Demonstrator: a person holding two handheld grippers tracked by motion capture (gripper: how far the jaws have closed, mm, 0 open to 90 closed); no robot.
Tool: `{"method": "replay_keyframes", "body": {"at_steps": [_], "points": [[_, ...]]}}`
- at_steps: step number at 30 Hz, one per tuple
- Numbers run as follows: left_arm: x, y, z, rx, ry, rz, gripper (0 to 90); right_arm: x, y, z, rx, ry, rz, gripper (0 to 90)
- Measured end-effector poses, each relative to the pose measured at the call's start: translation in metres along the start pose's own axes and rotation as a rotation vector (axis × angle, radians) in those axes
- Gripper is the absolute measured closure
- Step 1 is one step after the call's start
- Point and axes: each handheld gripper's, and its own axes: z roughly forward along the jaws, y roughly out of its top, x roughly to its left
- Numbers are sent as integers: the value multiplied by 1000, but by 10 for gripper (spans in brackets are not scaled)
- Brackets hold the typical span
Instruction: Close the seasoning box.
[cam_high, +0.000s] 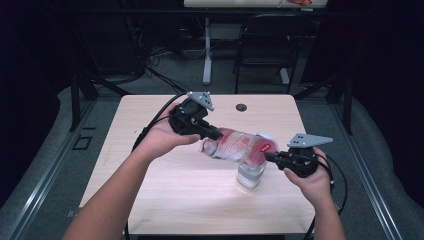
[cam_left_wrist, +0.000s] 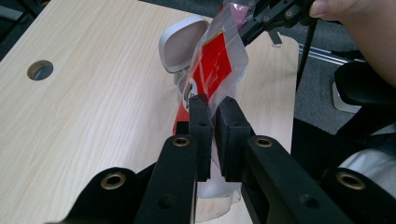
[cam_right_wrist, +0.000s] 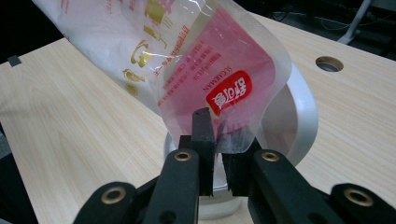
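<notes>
A clear plastic bag (cam_high: 235, 146) with red print hangs stretched above the table between both grippers. My left gripper (cam_high: 216, 134) is shut on the bag's left end; the left gripper view shows the bag (cam_left_wrist: 215, 65) pinched between the pads (cam_left_wrist: 201, 116). At the bag's right end my right gripper (cam_high: 270, 156) is shut on its edge, and the right gripper view has the bag (cam_right_wrist: 201, 60) clamped at the bottom corner. A white container (cam_high: 250, 175) with an open hinged lid (cam_right_wrist: 299, 116) stands on the table right under the bag's right part (cam_left_wrist: 180, 46).
The light wooden table (cam_high: 150, 190) has a round cable hole (cam_high: 241, 107) near its far edge. Black cables (cam_high: 155, 120) trail off the left side. A chair (cam_high: 265, 45) and a desk leg (cam_high: 207, 50) stand on the floor beyond.
</notes>
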Motion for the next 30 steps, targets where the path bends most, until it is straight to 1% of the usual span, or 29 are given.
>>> {"method": "replay_keyframes", "body": {"at_steps": [2,10,14,19,25,30], "points": [[-1,0,-1,-1,1,-5,862,1,0,1,3,5,0,844],[-3,1,-2,-1,7,3,862,0,1,4,2,10,5,844],[-4,1,-3,-2,11,-1,862,0,1,7,0,17,6,844],[-4,0,-3,-7,17,-8,862,-2,2,11,-8,10,12,843],[-5,0,-3,-7,17,-3,863,-4,3,13,-23,5,27,843],[-4,1,-2,-10,16,-7,863,-5,3,12,-21,3,22,843]]}}
